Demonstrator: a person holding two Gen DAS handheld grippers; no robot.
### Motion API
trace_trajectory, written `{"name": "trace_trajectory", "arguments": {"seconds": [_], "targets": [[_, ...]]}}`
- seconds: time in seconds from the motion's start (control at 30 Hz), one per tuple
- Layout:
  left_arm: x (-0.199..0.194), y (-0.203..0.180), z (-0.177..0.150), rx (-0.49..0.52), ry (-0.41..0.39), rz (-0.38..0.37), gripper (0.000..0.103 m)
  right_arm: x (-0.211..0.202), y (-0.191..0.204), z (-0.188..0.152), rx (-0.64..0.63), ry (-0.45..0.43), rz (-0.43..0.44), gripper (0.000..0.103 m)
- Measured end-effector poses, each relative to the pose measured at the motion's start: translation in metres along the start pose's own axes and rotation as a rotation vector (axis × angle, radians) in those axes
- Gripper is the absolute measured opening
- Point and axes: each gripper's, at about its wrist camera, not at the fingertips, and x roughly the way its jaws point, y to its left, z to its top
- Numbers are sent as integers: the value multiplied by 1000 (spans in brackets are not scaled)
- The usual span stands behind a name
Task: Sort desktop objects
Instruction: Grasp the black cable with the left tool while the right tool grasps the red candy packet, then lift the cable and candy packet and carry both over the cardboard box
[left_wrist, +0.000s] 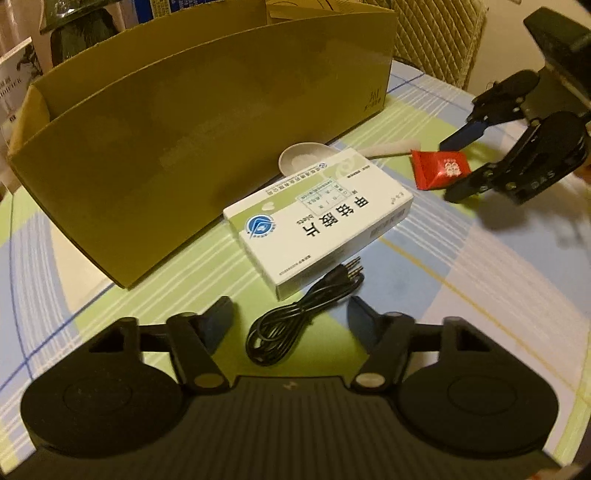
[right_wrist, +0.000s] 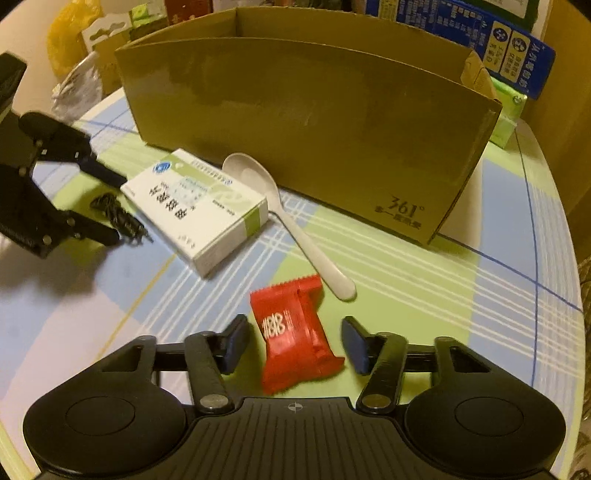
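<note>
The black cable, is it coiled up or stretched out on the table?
Coiled. The black cable lies bundled in loops between the open left gripper's fingers, plugs toward the medicine box.

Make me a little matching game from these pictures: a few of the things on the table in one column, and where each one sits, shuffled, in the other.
Things:
1. cable
2. red packet
3. spoon
4. medicine box

Places:
A. bowl end against the cardboard box
B. between the open fingers of the right gripper
C. between the cable and the spoon
D. coiled in front of the open left gripper

Pairs: 1-D, 2-B, 3-A, 4-C
</note>
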Motion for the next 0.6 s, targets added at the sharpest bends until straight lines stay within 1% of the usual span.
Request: {"name": "trace_trajectory", "arguments": {"seconds": [0.03, 0.07, 0.1, 0.17, 0.27, 0.3, 0.4, 0.47, 0.53, 0.6], "targets": [[-1, -1, 0, -6, 0, -3, 52, 0, 1, 1, 9, -1, -1, 35], [-2, -3, 1, -15, 2, -8, 44, -1, 1, 1, 23, -1, -3, 31], [-4, -5, 1, -23, 7, -3, 40, -2, 3, 0, 36, -1, -10, 30], [-7, -12, 0, -47, 26, 13, 28, -5, 6, -4, 70, -2, -19, 29], [-14, -27, -5, -91, 61, 43, 26, -14, 12, -15, 153, 4, -20, 28], [-17, -34, -6, -101, 74, 43, 25, -18, 14, -19, 186, 5, -17, 27], [-25, -58, -11, -133, 102, 28, 18, -33, 23, -34, 274, -4, 2, 27], [-29, -72, -12, -147, 112, 25, 17, -42, 32, -46, 318, -20, 10, 27], [-30, -86, -14, -149, 111, 26, 17, -50, 39, -57, 348, -38, 15, 27], [-30, -96, -17, -157, 111, 23, 17, -53, 46, -66, 343, -46, 20, 27]]}}
